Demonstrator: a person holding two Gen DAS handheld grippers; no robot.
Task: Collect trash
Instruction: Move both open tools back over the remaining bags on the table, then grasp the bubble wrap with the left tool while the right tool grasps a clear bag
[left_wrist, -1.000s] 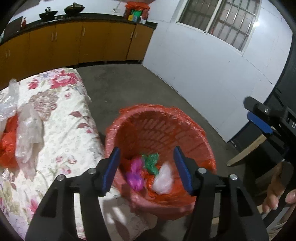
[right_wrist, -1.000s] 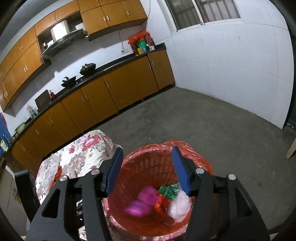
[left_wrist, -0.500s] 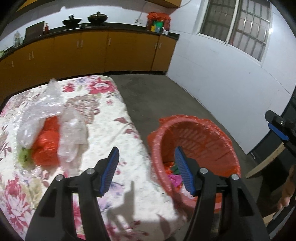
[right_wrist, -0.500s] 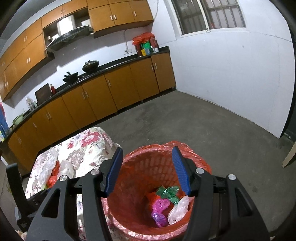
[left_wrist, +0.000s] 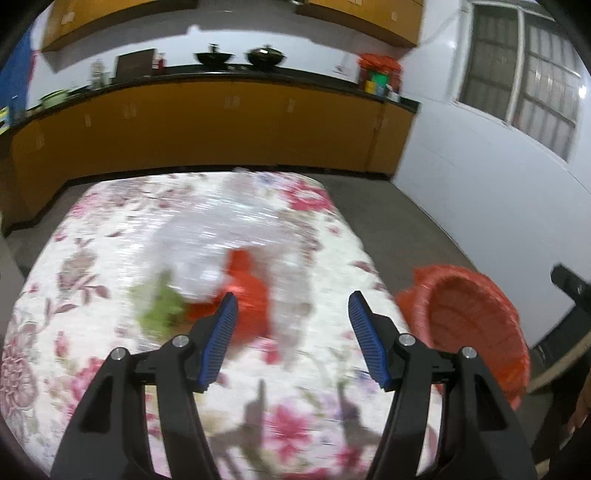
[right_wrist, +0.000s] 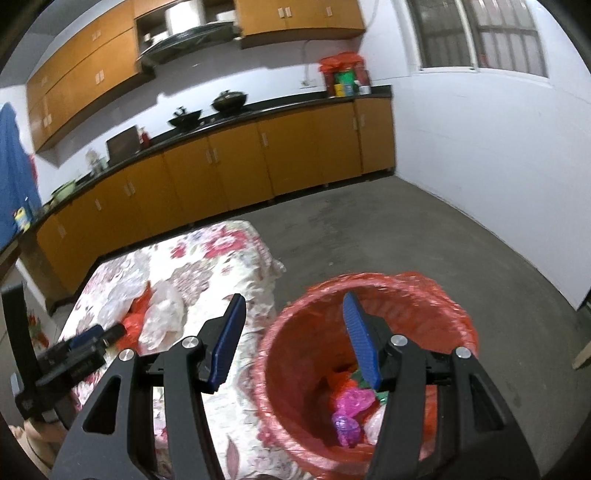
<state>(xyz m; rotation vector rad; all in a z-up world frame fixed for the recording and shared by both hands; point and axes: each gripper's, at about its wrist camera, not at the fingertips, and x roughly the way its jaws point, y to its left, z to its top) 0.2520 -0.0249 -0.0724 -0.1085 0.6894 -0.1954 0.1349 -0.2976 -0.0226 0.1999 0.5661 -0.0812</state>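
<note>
Your trash is a blurred heap of clear, red and green bags. It lies just ahead of your left gripper, nearer its left finger; both grippers' fingers are spread, holding nothing.

A table under a floral cloth filled the lower left and middle of the left wrist view. On it, near frame centre, lay a blurred heap: clear plastic, a red bag touching it below, and a green scrap just left of the red. In the right wrist view the same heap sat at left. The grey floor carried a red bin beside the table, lower right.
</note>
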